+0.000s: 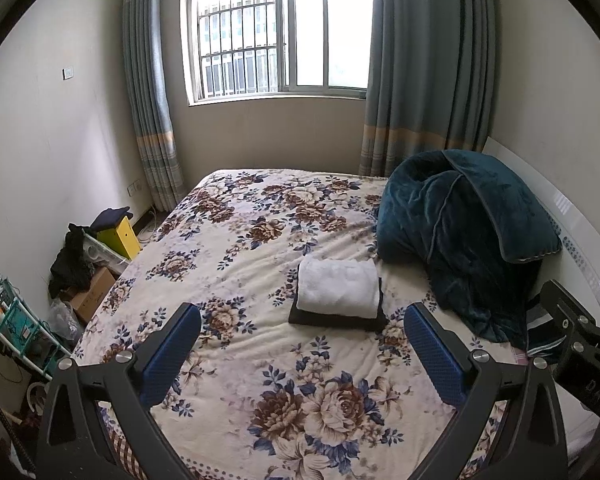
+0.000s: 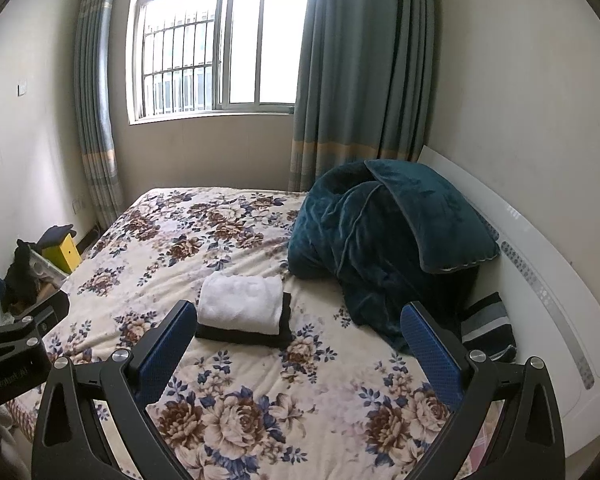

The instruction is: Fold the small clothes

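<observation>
A folded white cloth [image 1: 339,288] [image 2: 241,303] lies on top of a folded black garment [image 1: 332,320] [image 2: 260,336] in the middle of the floral bed [image 1: 260,380] [image 2: 140,240]. My left gripper [image 1: 300,320] is held above the near part of the bed, open, with nothing between its blue pads. My right gripper [image 2: 298,318] hovers beside it, also open and empty. The stack sits just beyond both pairs of fingertips. A striped dark garment [image 2: 488,328] [image 1: 540,332] lies by the headboard at the right.
A crumpled teal blanket [image 1: 460,240] [image 2: 384,240] fills the bed's right side against the white headboard [image 2: 540,272]. Boxes, a yellow box [image 1: 124,236] and a green rack [image 1: 16,320] crowd the floor on the left. A curtained window [image 1: 276,28] is behind the bed.
</observation>
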### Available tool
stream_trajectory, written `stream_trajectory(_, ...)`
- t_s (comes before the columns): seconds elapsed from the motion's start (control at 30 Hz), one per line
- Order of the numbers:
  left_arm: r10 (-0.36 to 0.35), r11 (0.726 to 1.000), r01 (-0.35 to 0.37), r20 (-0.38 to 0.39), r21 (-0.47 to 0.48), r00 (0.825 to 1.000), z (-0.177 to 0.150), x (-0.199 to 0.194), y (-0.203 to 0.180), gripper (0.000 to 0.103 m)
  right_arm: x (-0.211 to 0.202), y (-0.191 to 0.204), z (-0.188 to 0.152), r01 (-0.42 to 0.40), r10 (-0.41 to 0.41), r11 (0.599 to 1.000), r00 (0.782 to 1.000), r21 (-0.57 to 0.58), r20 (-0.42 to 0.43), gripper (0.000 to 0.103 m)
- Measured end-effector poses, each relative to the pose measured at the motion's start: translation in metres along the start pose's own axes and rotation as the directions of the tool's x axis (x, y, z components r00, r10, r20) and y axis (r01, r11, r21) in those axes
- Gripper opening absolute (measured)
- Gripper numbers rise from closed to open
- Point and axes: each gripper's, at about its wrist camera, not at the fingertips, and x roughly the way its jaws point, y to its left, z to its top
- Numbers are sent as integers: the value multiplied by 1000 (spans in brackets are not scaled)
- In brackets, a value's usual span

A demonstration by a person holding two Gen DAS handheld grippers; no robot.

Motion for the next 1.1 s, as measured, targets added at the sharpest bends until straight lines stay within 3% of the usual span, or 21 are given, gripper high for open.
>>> stream_trajectory(1.1,3,1000,-3,21,-3,1000,7,-8,1,103,1,11,4,-26,26,1000,1000,4,14,103)
